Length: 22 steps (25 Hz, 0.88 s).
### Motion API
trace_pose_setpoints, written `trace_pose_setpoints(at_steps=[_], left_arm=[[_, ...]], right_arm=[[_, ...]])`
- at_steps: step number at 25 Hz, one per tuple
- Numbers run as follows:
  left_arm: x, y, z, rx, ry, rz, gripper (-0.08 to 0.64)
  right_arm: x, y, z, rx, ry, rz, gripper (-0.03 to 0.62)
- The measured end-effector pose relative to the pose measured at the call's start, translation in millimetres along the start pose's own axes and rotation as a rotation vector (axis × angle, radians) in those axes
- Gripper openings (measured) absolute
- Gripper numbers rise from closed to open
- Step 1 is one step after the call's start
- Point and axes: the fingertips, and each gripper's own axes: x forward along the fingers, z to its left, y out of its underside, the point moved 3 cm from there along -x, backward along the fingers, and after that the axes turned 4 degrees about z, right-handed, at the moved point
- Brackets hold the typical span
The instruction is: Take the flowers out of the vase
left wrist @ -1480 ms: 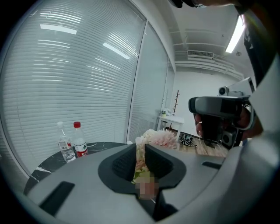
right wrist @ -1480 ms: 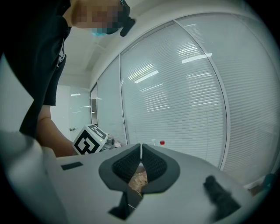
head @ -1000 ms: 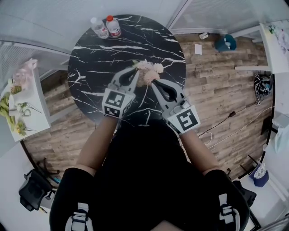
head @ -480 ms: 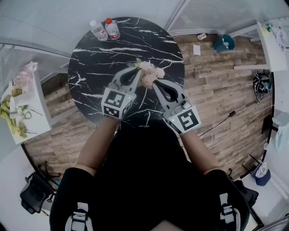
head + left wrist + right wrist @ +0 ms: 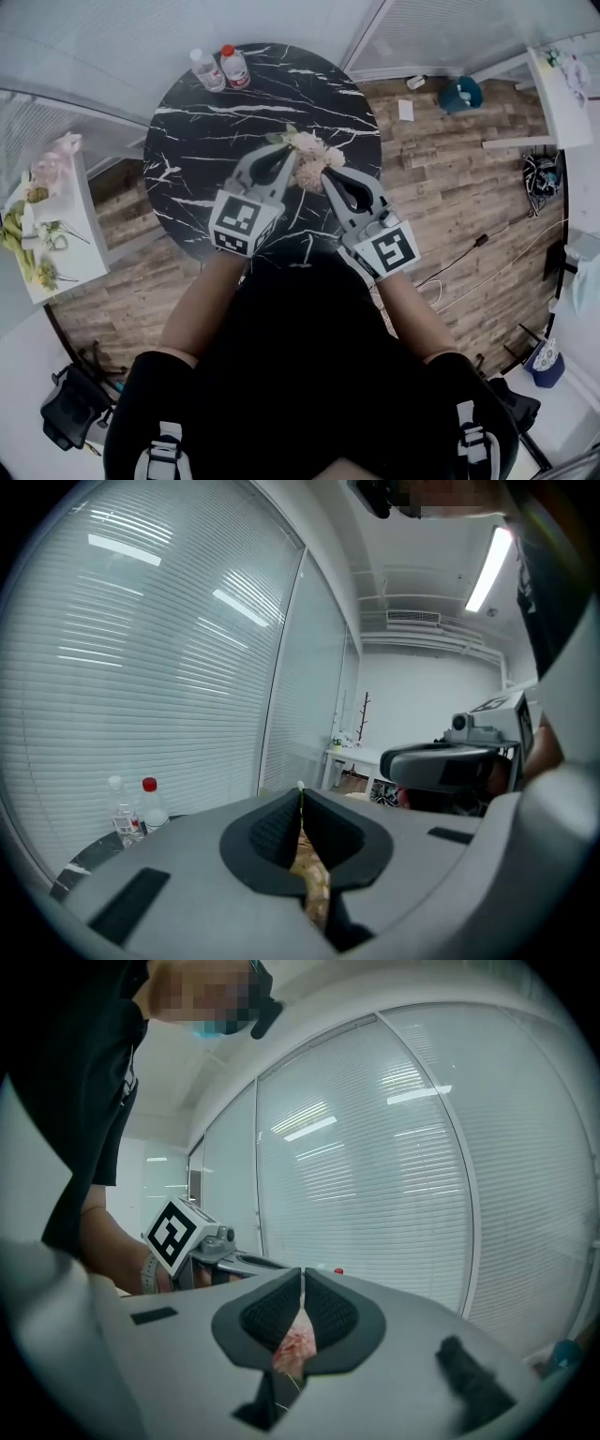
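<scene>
- Left gripper (image 5: 300,808): jaws pressed almost together, pinching a thin pale stem (image 5: 300,789) that stands up out of the slit between the pads. A beige bloom (image 5: 312,878) shows through the gap on the camera side.
- Right gripper (image 5: 302,1288): jaws likewise closed on a thin stem. A pink bloom (image 5: 295,1342) shows through the gap behind the pads.
- Flowers (image 5: 314,159): a small cream-and-pink bunch, seen in the head view right at both sets of fingertips. The left gripper (image 5: 284,157) comes in from the bunch's left and the right gripper (image 5: 328,174) from its right, their tips converging. Neither hand is the nearer; both are on the bunch.
- Long axis: each stem lies along the jaw slit, so it runs roughly upright across near-level jaws. Judged from that, the way out is straight up along the stems, not sideways.
- Vase: not visible in any view; presumably under the blooms and grippers, so how far the stems are out of it cannot be told.
- Table (image 5: 216,131): round, black marble. Two water bottles (image 5: 220,66) stand at its far edge, well apart from the flowers.
</scene>
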Motion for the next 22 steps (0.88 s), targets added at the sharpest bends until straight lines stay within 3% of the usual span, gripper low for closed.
trace_pose_setpoints(at_steps=[22], left_arm=[[-63.0, -44.6, -18.4, 0.029, -0.031, -0.116, 0.017]], right_arm=[[-25.5, -31.3, 34.4, -0.043, 0.005, -0.063, 0.025]])
